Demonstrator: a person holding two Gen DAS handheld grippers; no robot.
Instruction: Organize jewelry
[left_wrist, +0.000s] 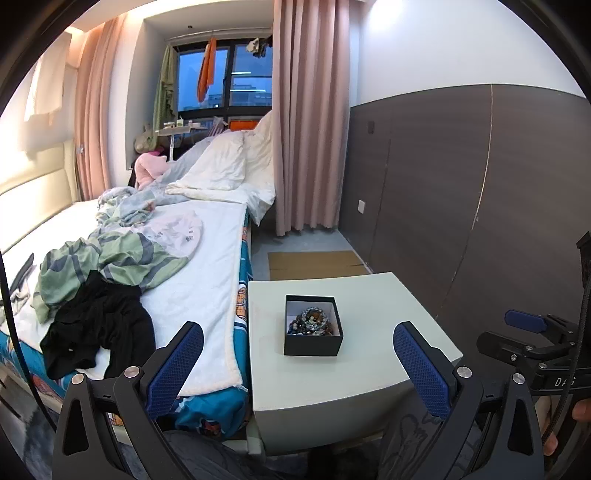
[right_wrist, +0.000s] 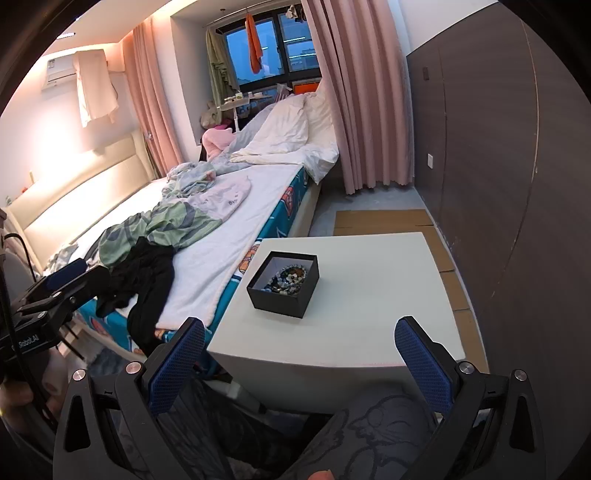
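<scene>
A small black box (left_wrist: 313, 345) (right_wrist: 280, 301) stands on a white bedside table (left_wrist: 388, 306) (right_wrist: 369, 288). Inside it lies a heap of beaded jewelry (left_wrist: 310, 322) (right_wrist: 287, 278). My left gripper (left_wrist: 298, 349) is open and held back from the table's near edge, with the box ahead between its blue-padded fingers (left_wrist: 173, 369). My right gripper (right_wrist: 300, 345) is also open and empty, short of the table's front edge, the box ahead and slightly left. Each gripper shows at the side of the other's view: the right gripper (left_wrist: 532, 328), the left gripper (right_wrist: 62, 280).
A bed (left_wrist: 207, 266) (right_wrist: 218, 251) with crumpled clothes and a black garment (left_wrist: 99, 325) (right_wrist: 147, 280) runs along the table's left. A dark wall panel (left_wrist: 480, 192) (right_wrist: 517, 166) stands to the right. Flat cardboard (left_wrist: 314, 264) (right_wrist: 384, 221) lies on the floor beyond the table. Pink curtains (left_wrist: 310, 129) hang behind.
</scene>
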